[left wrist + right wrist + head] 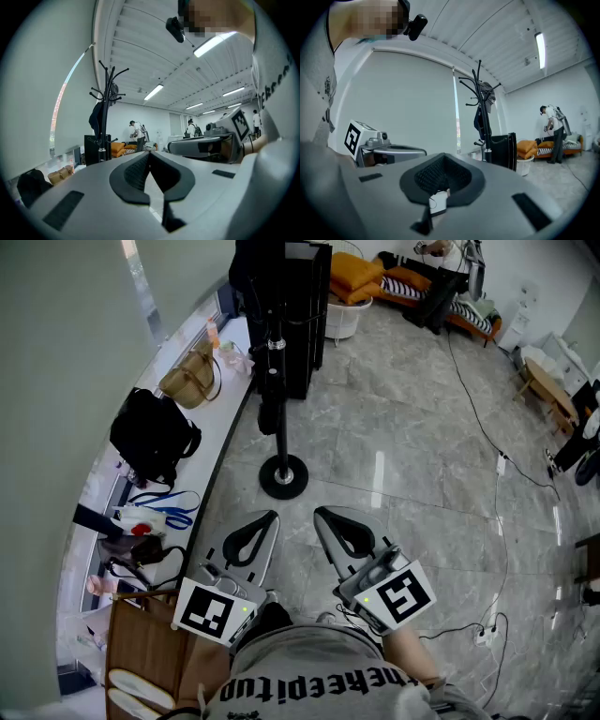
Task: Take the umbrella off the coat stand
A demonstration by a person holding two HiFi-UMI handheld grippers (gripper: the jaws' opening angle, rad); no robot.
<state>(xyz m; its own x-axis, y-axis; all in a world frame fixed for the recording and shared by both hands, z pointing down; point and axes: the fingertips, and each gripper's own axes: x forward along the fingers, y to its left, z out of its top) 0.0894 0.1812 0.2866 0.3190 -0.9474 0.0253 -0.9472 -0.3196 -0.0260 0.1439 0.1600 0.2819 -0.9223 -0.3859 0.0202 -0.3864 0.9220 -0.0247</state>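
floor (422,474): glossy grey marble-look tiles, ceiling lights reflected as bright streaks mid-frame in the head view. plain pale wall (66,352) fills the upper left. a white curved worktop (220,442) runs along its foot. black cabinet (305,324) at top centre, white basket (342,320) just beside it on the right. orange cushions (354,279) and a striped couch (417,282) along the top edge, right of centre. thin black cable (478,427) trails down the right half of the floor to a power strip (485,636) at lower right. ceiling (140,42): white ribbed panels, strip lights (213,43) lit. lowered pale blind (408,108) covers the window, with a narrow daylight gap (457,126) at its right edge.
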